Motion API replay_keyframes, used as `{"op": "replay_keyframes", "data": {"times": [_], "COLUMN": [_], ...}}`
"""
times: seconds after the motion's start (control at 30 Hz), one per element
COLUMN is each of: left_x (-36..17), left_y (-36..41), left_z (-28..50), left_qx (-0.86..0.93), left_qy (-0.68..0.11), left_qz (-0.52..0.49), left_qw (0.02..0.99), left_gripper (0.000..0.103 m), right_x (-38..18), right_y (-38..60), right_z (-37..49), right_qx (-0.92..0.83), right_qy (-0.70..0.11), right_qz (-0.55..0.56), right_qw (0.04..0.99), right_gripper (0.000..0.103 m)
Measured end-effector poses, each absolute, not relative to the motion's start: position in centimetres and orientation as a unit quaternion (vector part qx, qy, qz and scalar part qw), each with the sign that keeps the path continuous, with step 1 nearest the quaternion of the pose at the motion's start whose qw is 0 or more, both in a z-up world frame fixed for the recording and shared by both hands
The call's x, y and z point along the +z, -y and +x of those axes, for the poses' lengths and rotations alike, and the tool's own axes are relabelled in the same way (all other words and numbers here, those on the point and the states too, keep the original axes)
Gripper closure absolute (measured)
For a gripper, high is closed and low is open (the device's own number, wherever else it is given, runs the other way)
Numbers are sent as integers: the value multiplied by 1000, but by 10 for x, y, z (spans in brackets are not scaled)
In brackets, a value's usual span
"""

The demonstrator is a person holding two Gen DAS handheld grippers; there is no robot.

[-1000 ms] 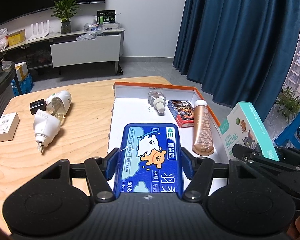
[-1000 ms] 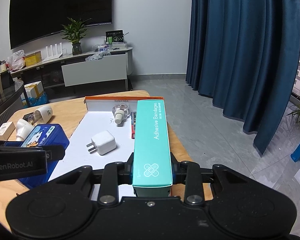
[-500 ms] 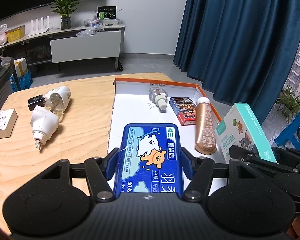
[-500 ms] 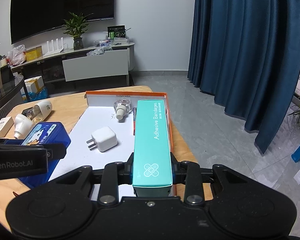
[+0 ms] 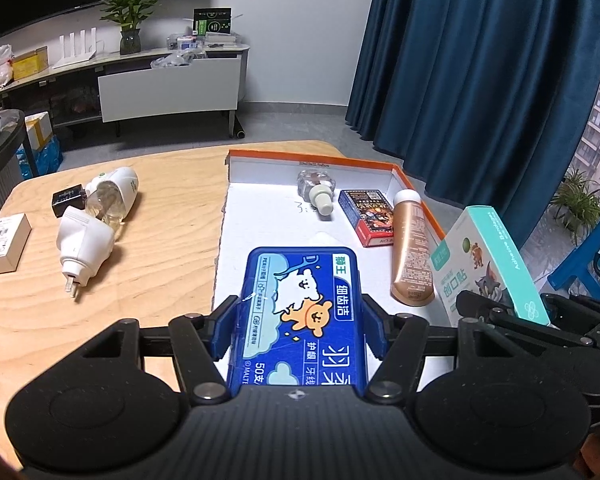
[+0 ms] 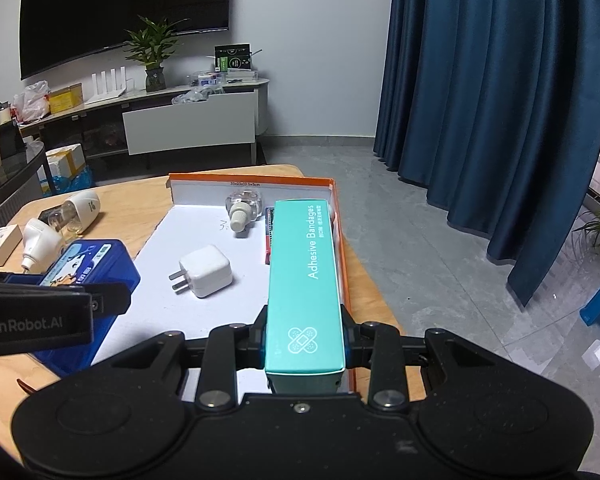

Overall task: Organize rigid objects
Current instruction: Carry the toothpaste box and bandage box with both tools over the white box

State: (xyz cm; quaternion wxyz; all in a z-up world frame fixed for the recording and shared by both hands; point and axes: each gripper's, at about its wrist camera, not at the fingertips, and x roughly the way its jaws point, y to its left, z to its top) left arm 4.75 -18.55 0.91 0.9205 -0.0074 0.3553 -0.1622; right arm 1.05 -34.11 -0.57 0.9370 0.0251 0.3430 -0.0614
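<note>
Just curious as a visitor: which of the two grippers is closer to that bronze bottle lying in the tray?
The right. The right gripper, holding the teal bandage box, sits just beside the bronze bottle. The left gripper, clamping the blue box, is farther off.

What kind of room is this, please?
Probably a living room, perhaps used as an office: a large wall television, a low media cabinet with a potted plant, and long blue curtains.
</note>
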Motion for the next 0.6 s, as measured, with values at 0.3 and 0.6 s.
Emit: {"op": "replay_keyframes", "data": {"times": [0.3, 0.6], "left_x": [8, 7], "left_y": [186, 186], "left_z": [48, 50], "left_qx": [-161, -161], "left_qy": [-357, -358], "left_qz": [-8, -7], "left_qw": [920, 920], "left_gripper": [39, 39], "right_x": [-7, -10], "right_y": [339, 340], "right_z": [10, 12], "right_qx": [-63, -65], "right_qy": [-342, -343], "right_qz": [19, 17], "right_qw": [937, 937], "right_gripper": [65, 65]}}
